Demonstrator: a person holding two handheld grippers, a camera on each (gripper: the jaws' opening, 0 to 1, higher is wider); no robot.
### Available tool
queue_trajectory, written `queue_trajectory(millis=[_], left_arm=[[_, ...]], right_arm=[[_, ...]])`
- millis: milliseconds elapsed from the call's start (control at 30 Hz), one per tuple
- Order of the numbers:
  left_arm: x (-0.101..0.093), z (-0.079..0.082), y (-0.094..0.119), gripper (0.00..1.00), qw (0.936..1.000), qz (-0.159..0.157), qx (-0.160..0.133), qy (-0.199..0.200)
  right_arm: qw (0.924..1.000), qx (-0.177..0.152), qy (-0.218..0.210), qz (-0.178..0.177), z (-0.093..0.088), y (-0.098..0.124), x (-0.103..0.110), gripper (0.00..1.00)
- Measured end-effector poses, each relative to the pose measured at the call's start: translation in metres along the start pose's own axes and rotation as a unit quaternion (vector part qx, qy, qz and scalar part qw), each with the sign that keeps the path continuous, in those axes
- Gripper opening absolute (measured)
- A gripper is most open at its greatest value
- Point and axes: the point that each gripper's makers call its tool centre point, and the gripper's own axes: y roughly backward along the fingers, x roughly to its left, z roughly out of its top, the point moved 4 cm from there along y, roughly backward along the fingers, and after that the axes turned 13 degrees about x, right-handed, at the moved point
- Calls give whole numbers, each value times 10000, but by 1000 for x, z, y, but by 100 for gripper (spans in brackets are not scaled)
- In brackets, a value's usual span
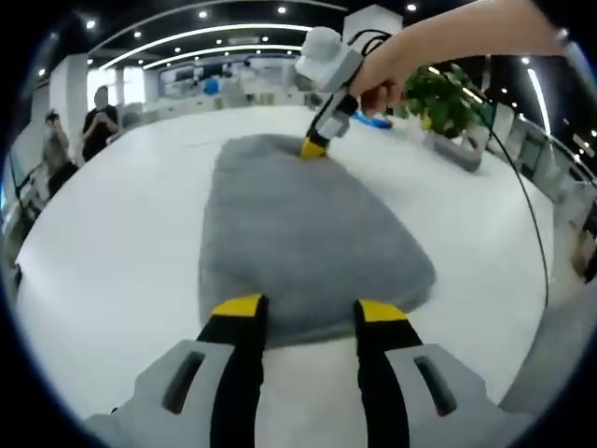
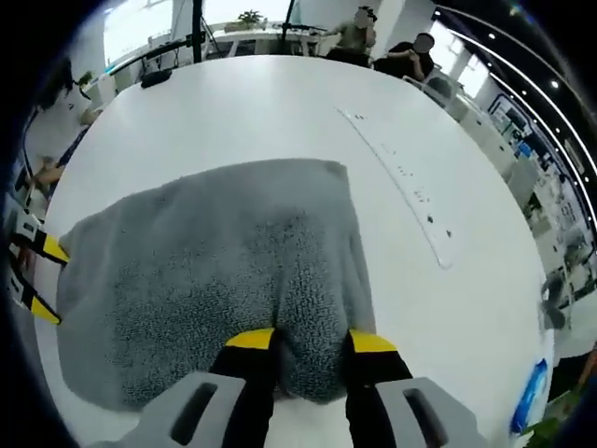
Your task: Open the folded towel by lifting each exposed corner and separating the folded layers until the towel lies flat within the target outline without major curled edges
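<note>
A grey towel (image 1: pixel 298 233) lies folded in a long shape on the white table (image 1: pixel 112 252). My left gripper (image 1: pixel 310 313) stands open at the towel's near short edge, its yellow tips over the fabric. A hand holds my right gripper (image 1: pixel 315 147) at the far end, tips down on the towel. In the right gripper view, the right gripper (image 2: pixel 311 343) is shut on a raised ridge of the towel (image 2: pixel 205 271), bunched between its jaws. The left gripper (image 2: pixel 42 278) shows at the towel's opposite edge, tips apart.
A faint marked line (image 2: pixel 401 177) runs across the table beside the towel. A potted plant (image 1: pixel 443 98) and a blue object (image 2: pixel 527 397) sit near the table's edge. A black cable (image 1: pixel 532 215) trails across. People (image 1: pixel 98 121) stand beyond the table.
</note>
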Motion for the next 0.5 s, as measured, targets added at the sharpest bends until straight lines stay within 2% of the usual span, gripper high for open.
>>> queue_trajectory(millis=[133, 200, 233, 267, 367, 400, 433, 500], left_arm=[[-1, 0, 1, 37, 10000, -1, 6, -38], [-1, 0, 1, 37, 10000, -44, 1, 4], [0, 1, 1, 36, 10000, -55, 6, 15], [0, 1, 2, 36, 10000, -64, 12, 23], [1, 2, 1, 36, 9999, -93, 41, 42], [0, 2, 2, 36, 9999, -104, 49, 34], [1, 2, 1, 36, 9999, -127, 49, 21], [3, 2, 1, 37, 9998, -172, 3, 72]], right_arm=[[9999, -55, -35, -92, 1, 1, 1, 28], [9995, -73, -180, -235, 0, 2, -2, 34], [9990, -88, -321, -306, -1, 3, -4, 37], [9972, -86, -662, -347, -5, 4, -7, 40], [9930, -243, -1017, -558, -8, 4, -22, 56], [9913, -281, -1144, -585, -13, 5, -20, 60], [9882, -313, -1380, -585, -16, 5, -20, 63], [9862, -391, -1513, -538, -18, 4, -22, 66]])
